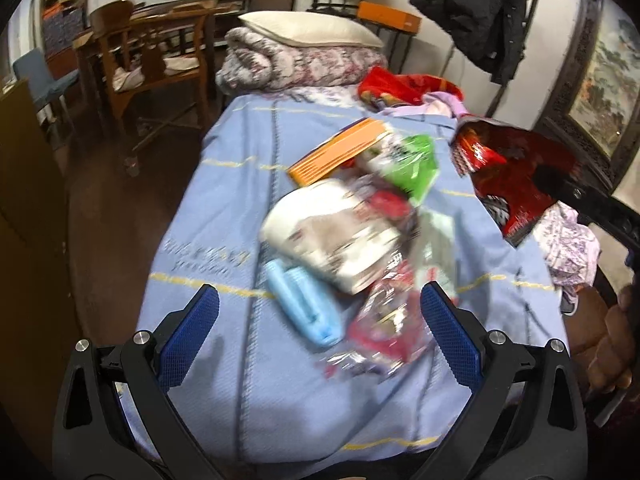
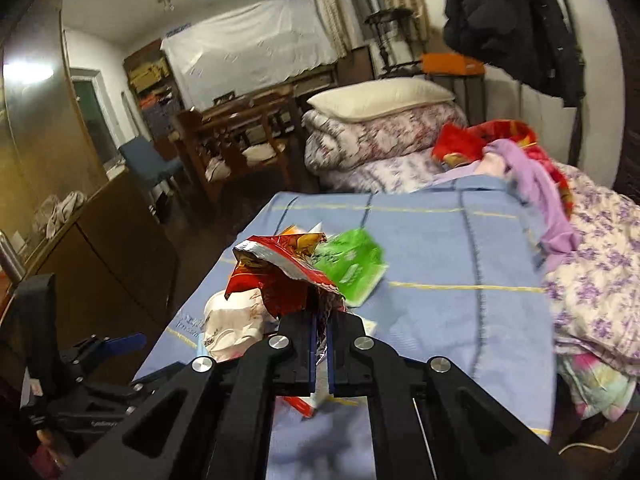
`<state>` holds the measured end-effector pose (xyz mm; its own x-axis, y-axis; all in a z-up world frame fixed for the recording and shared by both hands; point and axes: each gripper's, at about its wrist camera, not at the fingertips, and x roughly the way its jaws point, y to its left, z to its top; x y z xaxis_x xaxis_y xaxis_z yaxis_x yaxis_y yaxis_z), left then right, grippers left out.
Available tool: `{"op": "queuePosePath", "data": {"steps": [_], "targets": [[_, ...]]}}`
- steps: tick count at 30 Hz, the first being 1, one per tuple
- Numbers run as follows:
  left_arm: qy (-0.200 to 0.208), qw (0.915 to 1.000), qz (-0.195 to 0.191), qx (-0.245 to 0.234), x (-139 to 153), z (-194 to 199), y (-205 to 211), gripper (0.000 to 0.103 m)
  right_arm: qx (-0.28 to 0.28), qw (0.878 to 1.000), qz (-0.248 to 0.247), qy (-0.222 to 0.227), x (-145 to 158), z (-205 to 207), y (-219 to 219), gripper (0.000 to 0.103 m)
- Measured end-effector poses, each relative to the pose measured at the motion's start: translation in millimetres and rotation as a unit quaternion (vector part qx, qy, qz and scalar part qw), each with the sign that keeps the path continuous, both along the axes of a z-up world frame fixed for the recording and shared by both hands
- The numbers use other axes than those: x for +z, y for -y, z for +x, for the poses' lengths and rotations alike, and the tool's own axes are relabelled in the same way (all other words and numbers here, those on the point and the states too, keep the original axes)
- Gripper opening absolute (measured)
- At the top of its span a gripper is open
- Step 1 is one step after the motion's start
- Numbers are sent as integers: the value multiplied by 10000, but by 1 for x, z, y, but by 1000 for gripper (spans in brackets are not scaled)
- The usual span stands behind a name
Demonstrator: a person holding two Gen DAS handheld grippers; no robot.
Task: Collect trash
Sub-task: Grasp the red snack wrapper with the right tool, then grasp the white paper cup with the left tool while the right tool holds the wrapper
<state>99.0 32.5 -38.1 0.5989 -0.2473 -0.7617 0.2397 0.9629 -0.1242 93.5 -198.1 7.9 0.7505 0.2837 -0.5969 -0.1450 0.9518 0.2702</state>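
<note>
We lift a red wrapper [image 2: 280,272] clenched in our right tongs [image 2: 320,320]; left tongs [image 1: 320,308] gape above the litter pile [image 1: 352,224]; grabbing it likely comes next.

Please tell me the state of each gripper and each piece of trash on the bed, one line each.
Left gripper: open, empty, above the trash.
Right gripper: shut on crumpled red foil snack bag, lifted.
Green plastic packet: lying on blue blanket.
Orange flat box: lying flat.
White paper bowl: tipped sideways.
</note>
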Motion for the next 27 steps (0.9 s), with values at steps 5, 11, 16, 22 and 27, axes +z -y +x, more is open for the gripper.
{"op": "queuePosePath", "data": {"steps": [5, 11, 16, 22, 27], "targets": [[-214, 9997, -58, -69, 0, 34, 22, 96, -336, 9994, 11, -31, 0, -20, 26, 5], [-597, 9980, 219, 64, -21, 78, 40, 96, -507, 9987, -60, -61, -7, -32, 43, 5], [-764, 9961, 393, 201, -38, 90, 44, 96, -504, 9986, -33, -149, -17, -30, 48, 5], [-530, 9973, 468, 212, -38, 87, 41, 74, -542, 9982, 5, -273, -29, -29, 51, 5], [-346, 9991, 209, -90, -12, 75, 40, 37, -594, 9978, 75, -301, -29, -32, 53, 5]]}}
